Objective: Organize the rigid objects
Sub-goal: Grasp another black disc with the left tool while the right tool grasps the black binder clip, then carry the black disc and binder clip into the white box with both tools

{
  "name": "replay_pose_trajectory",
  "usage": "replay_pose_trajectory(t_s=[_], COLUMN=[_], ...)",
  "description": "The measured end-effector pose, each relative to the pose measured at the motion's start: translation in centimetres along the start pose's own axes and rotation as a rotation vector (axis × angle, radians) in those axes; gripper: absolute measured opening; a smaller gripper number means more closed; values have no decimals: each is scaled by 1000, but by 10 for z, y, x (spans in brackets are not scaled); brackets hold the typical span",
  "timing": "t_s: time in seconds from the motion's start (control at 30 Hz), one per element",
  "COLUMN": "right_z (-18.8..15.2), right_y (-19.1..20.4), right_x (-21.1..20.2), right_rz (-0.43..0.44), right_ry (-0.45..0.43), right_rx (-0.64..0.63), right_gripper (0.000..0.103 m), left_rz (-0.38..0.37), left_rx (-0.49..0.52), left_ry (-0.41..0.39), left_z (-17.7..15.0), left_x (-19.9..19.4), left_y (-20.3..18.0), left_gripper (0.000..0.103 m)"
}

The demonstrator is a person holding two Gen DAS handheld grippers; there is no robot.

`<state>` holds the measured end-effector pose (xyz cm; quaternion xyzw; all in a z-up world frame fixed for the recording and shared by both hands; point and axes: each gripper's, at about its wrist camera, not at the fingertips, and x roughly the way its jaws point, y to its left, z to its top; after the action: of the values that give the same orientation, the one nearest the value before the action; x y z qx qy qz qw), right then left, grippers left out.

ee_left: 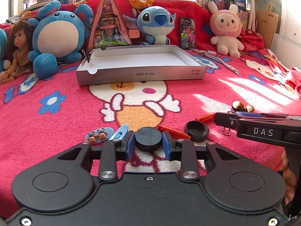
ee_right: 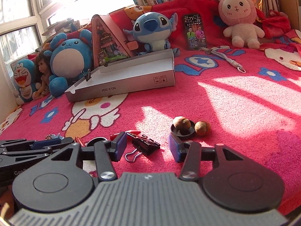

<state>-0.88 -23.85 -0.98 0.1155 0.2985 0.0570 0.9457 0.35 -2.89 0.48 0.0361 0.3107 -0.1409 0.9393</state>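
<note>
Doraemon plush (ee_left: 2, 43) cut by left edge; phone (ee_left: 187, 33) text unreadable.

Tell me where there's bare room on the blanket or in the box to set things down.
The grey cardboard box looks bare inside, apart from a binder clip on its left wall. The red blanket between box and grippers is free, as is the sunlit patch right of the two brown nuts. Crowded: around the black round lid between the left gripper fingers, and the black binder clip before the right gripper.
</note>
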Motion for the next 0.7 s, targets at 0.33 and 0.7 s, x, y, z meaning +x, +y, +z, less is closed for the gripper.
replay_pose_trajectory(t_s=[0.33,0.7], right_z=[-3,11], right_y=[18,22], right_x=[2,-8], right_rz=[-11,1], right_ry=[-4,-40], right_rx=[-90,-118], right_gripper=[32,24], left_rz=[7,17], left_rx=[0,-24], left_ry=[-29,-71], left_z=[5,33], left_x=[-9,-7], left_y=[1,16], left_gripper=[30,30])
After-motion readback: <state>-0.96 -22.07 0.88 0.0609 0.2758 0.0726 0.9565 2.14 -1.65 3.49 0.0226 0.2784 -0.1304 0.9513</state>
